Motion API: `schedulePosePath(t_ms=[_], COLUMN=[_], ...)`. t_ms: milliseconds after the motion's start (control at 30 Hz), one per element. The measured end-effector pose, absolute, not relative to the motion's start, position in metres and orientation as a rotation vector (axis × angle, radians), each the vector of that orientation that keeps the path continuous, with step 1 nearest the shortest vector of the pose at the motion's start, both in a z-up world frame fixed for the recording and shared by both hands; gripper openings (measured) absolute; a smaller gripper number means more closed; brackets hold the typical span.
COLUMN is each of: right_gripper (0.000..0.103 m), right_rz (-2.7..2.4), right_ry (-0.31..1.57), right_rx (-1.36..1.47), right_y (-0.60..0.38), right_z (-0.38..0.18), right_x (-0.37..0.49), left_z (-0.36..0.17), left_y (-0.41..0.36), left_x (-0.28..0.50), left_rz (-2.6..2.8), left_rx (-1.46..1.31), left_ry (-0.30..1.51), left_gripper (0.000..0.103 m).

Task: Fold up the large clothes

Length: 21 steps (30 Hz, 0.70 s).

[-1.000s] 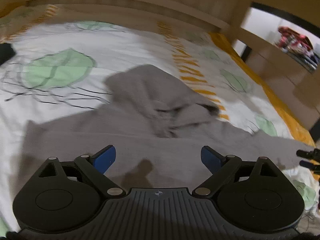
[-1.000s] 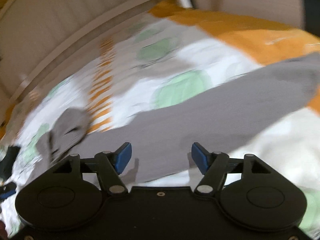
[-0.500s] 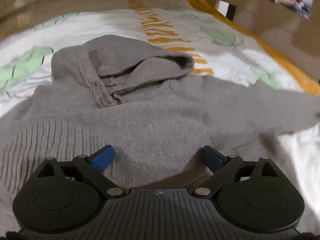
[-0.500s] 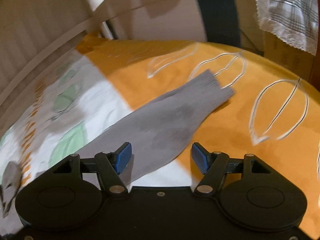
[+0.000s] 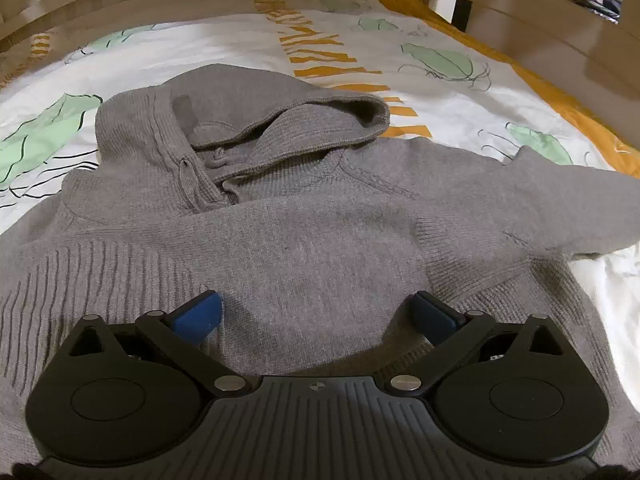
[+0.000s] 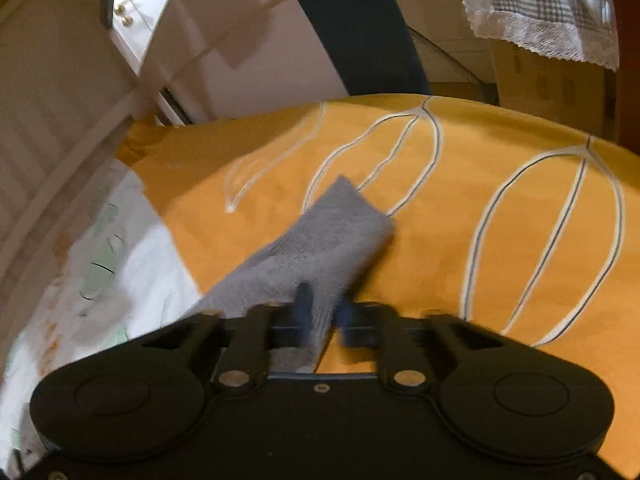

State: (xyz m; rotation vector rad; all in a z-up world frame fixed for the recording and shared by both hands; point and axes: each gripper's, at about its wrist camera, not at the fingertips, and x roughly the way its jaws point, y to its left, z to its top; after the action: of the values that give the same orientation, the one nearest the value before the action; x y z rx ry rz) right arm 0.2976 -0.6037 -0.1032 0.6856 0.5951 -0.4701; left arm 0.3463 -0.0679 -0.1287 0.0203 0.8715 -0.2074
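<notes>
Blur smears the right gripper (image 6: 322, 314), just clamped on the sleeve (image 6: 320, 240); left gripper (image 5: 316, 316) gapes over the grey hoodie (image 5: 300, 240).

No legible txt, labels or nos. anywhere in either view.

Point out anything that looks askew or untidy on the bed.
The grey hoodie isn't flat: its hood is crumpled and gaping, and one sleeve trails onto the orange part of the bedspread, pinched by the right gripper. Nothing looks damaged or spilled.
</notes>
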Motion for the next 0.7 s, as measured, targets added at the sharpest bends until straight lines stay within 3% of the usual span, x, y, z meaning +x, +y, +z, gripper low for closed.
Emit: schedulePosePath(t_ms=[300,500,700], right_gripper=[0.013,0.013,0.013], right_rz=[-0.284,-0.062,0.186], right_ry=[0.520,0.490,0.498], right_rx=[0.500,0.403,0.393], right_y=[-0.530,-0.436,-0.328], right_z=[-0.007,0.060,0.089], right_x=[0.307,0.318,0.325], left_z=[-0.107,-0.082,-0.063], left_y=[-0.040,0.009,0.069], left_x=[0.341,0.319,0.296], left_rz=[-0.252,-0.234,-0.193], left_rx=[-0.098,-0.152,-0.218], left_ry=[0.896,0.851,0.808], left_gripper=[0.100,0.100,0.101])
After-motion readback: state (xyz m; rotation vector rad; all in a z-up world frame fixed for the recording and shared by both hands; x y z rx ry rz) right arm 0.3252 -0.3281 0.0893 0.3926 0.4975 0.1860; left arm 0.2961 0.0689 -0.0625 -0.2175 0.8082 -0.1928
